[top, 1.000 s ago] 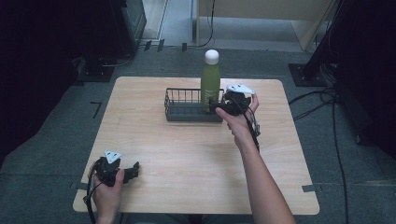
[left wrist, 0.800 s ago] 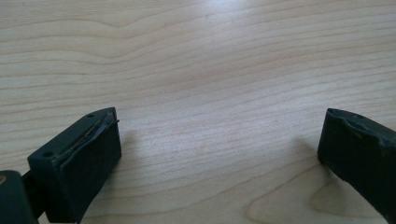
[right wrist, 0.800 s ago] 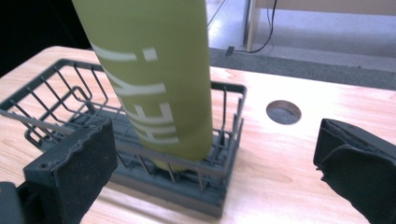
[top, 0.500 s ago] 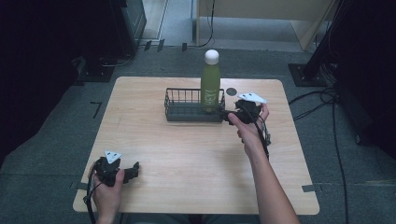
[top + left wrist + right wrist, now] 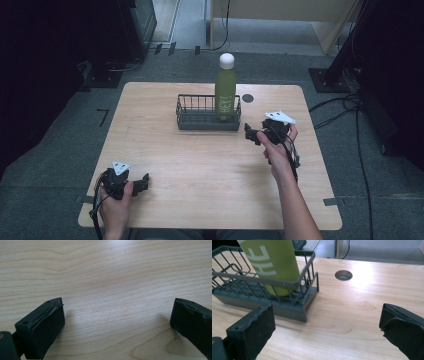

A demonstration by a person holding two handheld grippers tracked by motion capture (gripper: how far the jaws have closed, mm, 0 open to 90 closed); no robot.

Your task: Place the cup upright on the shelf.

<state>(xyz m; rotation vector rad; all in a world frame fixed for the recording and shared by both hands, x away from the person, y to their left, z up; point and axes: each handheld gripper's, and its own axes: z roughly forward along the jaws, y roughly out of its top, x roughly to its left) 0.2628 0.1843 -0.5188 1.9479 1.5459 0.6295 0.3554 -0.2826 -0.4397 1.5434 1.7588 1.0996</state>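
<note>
Jaws wide and empty, the right gripper (image 5: 252,134) has backed off the bottle (image 5: 225,92), which stands upright in the basket (image 5: 186,111), so placement looks done; left gripper (image 5: 142,183) idles open.

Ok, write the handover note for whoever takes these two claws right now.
Right claw: open, holding nothing, just right of the wire basket, above the table.
Left claw: open, holding nothing, low over the table's near left corner.
Green bottle: upright in the basket's right end, white cap on, touched by neither claw.
Done: the bottle stands in the basket.
Left: nothing plainly pending; if the bottle is to be moved next, the right claw is the nearer one. Watch the round hole in the tabletop behind the basket.
</note>
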